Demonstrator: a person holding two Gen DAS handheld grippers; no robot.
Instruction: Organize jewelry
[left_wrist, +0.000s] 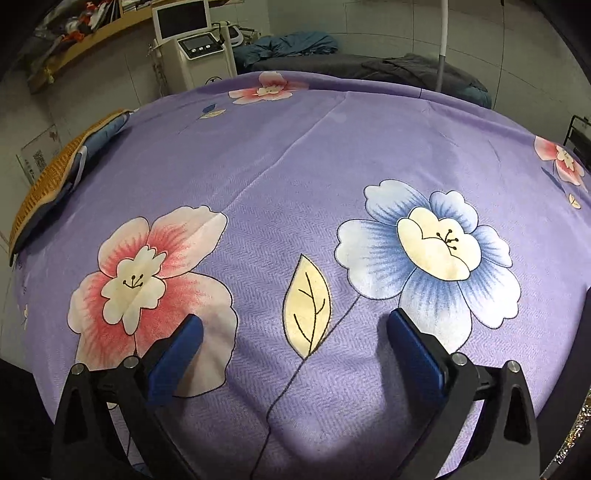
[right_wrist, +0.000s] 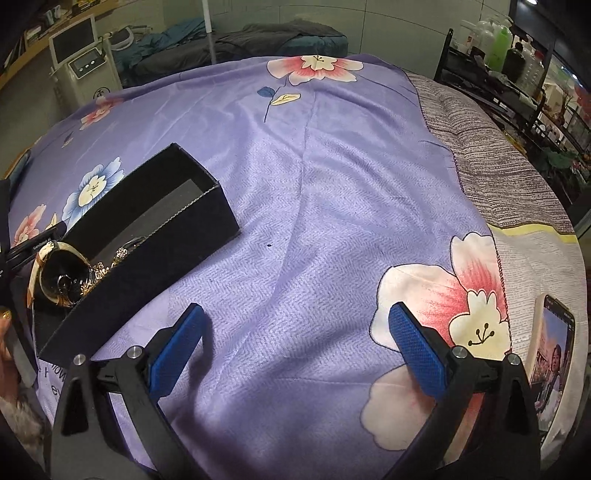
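**Two open grippers above a flowered purple bedspread, jewelry box at the far left**

In the left wrist view, a woven orange-and-blue cushion (left_wrist: 55, 177) lies at the far left edge of a purple bedspread (left_wrist: 295, 155) printed with large flowers. The left gripper (left_wrist: 295, 325) hovers over the cloth with its two blue pads spread wide apart and nothing between them. Its left pad sits over a pink flower print (left_wrist: 147, 280); a yellow leaf print (left_wrist: 306, 306) lies in the gap; a blue flower print (left_wrist: 432, 251) is above the right pad. Beyond the bed stands a white machine with a screen (left_wrist: 188, 33). A glittery strip (left_wrist: 576, 432) shows at the far right edge, too cut off to identify.

In the right wrist view, at the far left, part of a person's hand (right_wrist: 7, 332) is at the frame edge. Just beside it, a shiny gold and black rounded piece (right_wrist: 59, 273) and small sparkling jewelry pieces (right_wrist: 107, 262) rest in the near end of a long, open black box (right_wrist: 177, 229), which lies on the bedspread, angled away. The far end of the box looks unfilled. The right gripper (right_wrist: 295, 325) is also wide open and holds nothing, apart from the box, to its right. Farther right, a phone (right_wrist: 554, 350) with a lit screen lies on a striped grey cover (right_wrist: 498, 170). A black rack of bottles (right_wrist: 498, 48) stands behind.
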